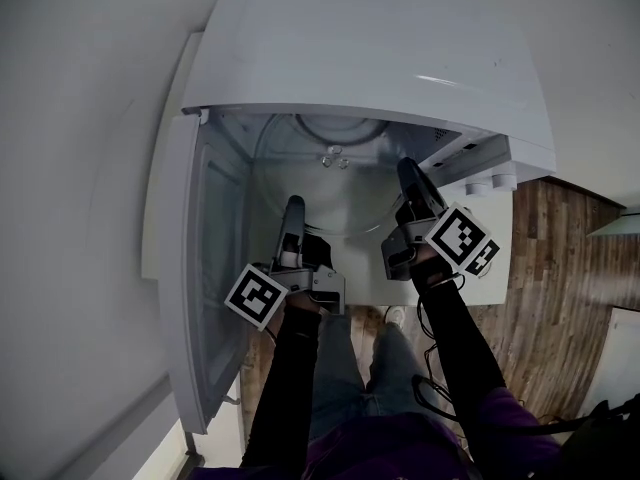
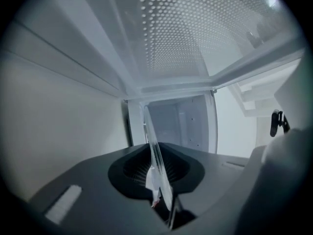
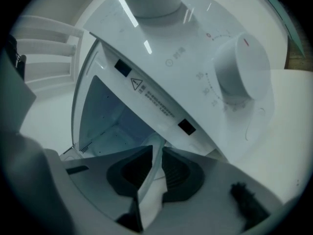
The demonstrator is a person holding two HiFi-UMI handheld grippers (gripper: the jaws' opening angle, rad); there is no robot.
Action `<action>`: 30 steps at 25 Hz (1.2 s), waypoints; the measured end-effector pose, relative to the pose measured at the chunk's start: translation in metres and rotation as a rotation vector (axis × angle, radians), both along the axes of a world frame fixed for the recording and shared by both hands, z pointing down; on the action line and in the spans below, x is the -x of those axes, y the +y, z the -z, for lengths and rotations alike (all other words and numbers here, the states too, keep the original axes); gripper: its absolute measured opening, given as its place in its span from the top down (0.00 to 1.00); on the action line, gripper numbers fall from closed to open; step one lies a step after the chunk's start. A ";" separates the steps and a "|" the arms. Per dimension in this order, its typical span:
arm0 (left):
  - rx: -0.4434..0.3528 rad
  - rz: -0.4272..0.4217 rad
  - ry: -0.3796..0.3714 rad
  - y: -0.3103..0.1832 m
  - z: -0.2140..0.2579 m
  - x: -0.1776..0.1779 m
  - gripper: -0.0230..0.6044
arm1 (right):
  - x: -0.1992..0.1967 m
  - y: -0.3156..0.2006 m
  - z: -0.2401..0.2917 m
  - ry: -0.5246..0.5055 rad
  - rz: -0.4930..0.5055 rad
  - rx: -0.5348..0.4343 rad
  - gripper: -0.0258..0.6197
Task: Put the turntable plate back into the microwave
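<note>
Wood floor [image 1: 560, 268] lies below the white microwave [image 1: 370, 58], its door [image 1: 200, 268] swung open left of the left gripper [image 1: 293, 208]. Left gripper and right gripper [image 1: 408, 173] each clamp the rim of the glass turntable plate [image 1: 335, 193], which spans between them at the cavity mouth. Control knobs [image 1: 495, 181] sit just right of the right gripper.

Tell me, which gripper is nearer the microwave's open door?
The left gripper: it grips the plate beside the open door, while the right gripper grips it over by the knobs.
</note>
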State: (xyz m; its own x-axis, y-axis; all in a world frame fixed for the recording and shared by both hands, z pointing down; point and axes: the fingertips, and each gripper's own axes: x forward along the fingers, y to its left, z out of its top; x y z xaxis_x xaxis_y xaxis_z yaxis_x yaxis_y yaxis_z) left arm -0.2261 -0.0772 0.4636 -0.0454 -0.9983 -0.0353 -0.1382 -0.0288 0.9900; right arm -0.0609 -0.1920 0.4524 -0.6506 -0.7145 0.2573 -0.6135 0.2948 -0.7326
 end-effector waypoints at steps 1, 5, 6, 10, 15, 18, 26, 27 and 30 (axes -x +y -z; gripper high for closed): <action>0.000 0.007 0.002 -0.002 -0.001 0.002 0.89 | 0.002 -0.002 -0.001 0.003 -0.004 -0.003 0.88; -0.001 0.037 0.019 -0.007 -0.004 0.009 0.89 | 0.008 -0.008 -0.002 0.013 -0.022 -0.015 0.88; -0.005 0.041 0.021 -0.009 -0.005 0.011 0.89 | 0.010 -0.009 -0.002 0.015 -0.028 -0.019 0.88; -0.026 0.060 0.032 -0.013 -0.003 0.017 0.89 | 0.014 -0.012 0.002 0.023 -0.065 -0.039 0.88; -0.031 0.100 0.068 -0.018 -0.006 0.022 0.90 | 0.016 -0.016 -0.001 0.051 -0.124 -0.037 0.88; -0.029 0.114 0.081 -0.022 -0.008 0.025 0.90 | 0.016 -0.017 -0.005 0.057 -0.150 -0.030 0.88; -0.012 0.164 0.144 -0.025 -0.013 0.030 0.91 | 0.017 -0.015 -0.011 0.103 -0.126 -0.013 0.86; -0.010 0.168 0.150 -0.024 -0.014 0.030 0.91 | 0.017 -0.014 -0.011 0.116 -0.107 -0.015 0.85; -0.014 0.169 0.173 -0.025 -0.015 0.028 0.91 | 0.013 -0.003 -0.009 0.122 -0.047 -0.010 0.79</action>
State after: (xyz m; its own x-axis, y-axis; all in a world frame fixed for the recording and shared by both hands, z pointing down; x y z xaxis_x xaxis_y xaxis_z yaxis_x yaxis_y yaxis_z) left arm -0.2539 -0.1025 0.4789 -0.2183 -0.9755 -0.0265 0.0298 -0.0338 0.9990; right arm -0.0741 -0.1945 0.4619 -0.5804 -0.7465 0.3254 -0.7112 0.2700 -0.6491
